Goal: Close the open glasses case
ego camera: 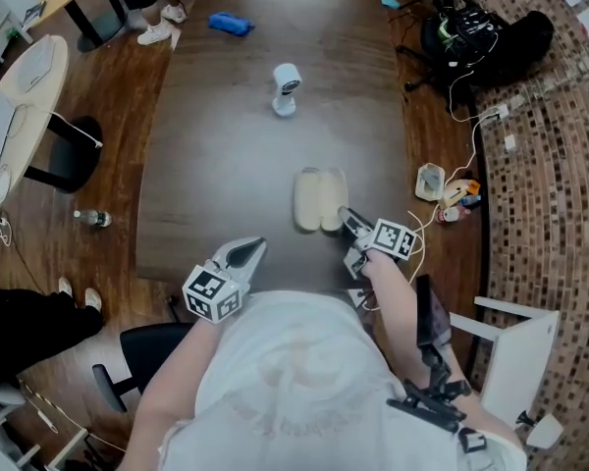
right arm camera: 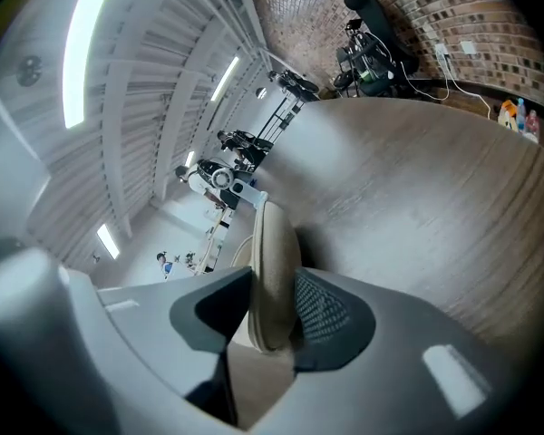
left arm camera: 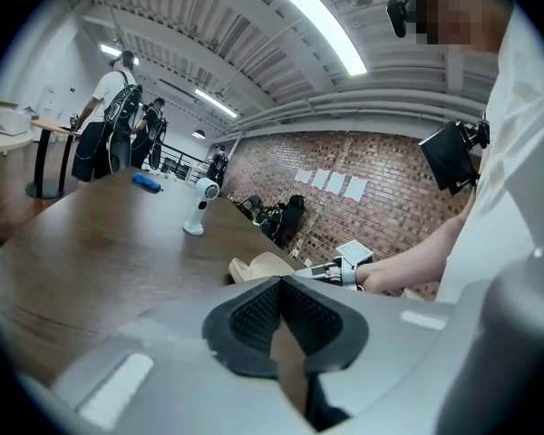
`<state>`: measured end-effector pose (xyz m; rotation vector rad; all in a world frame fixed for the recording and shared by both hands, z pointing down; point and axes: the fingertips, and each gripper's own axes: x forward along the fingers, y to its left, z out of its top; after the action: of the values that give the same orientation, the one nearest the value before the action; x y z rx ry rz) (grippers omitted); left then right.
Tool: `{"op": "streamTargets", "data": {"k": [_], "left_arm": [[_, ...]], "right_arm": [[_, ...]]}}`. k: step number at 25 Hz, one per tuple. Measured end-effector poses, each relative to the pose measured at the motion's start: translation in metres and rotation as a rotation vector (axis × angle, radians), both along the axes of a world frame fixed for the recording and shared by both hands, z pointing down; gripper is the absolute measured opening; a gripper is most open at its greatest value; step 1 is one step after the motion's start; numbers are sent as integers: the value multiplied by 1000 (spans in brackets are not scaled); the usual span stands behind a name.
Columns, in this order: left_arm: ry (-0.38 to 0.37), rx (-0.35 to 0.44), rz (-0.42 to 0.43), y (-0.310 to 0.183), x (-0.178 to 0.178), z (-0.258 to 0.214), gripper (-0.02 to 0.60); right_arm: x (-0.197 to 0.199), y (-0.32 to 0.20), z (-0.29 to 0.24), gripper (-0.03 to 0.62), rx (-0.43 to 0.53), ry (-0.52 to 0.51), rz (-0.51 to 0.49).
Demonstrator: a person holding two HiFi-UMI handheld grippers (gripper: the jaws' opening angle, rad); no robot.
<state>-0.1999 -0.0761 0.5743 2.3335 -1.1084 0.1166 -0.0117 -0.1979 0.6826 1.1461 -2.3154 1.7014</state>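
The beige glasses case lies open on the dark wooden table, its two halves side by side. My right gripper is at the case's near right end. In the right gripper view one half of the case stands on edge between the pads of the right gripper, which close on it from both sides. My left gripper hovers over the table's near edge, left of the case and apart from it, shut and empty. In the left gripper view the left gripper has its tips together, and the case lies just beyond.
A white handheld device stands upright farther back on the table, and a blue object lies near the far edge. Cables and small items crowd the floor at the right. A white chair is near right, a black one near left.
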Motion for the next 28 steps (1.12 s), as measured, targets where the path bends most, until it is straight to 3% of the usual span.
{"op": "streamTargets", "data": {"k": [4, 7, 10, 13, 20, 25, 28], "left_arm": [[11, -10, 32, -4, 3, -6, 6], [0, -7, 29, -8, -3, -11, 6], [-4, -9, 37, -11, 5, -3, 6], [-1, -17, 35, -14, 12, 6, 6], [-15, -24, 55, -19, 26, 4, 6], [-19, -21, 47, -22, 24, 4, 6], [-19, -22, 41, -21, 25, 5, 6]], "right_arm": [[24, 8, -9, 152, -32, 61, 56], [24, 3, -17, 152, -29, 26, 69], [30, -2, -22, 152, 12, -27, 57], [41, -4, -28, 152, 68, 39, 26], [29, 8, -56, 156, 374, 427, -230], [-6, 25, -63, 129, 568, 568, -436], [-14, 36, -55, 129, 593, 595, -508]]}}
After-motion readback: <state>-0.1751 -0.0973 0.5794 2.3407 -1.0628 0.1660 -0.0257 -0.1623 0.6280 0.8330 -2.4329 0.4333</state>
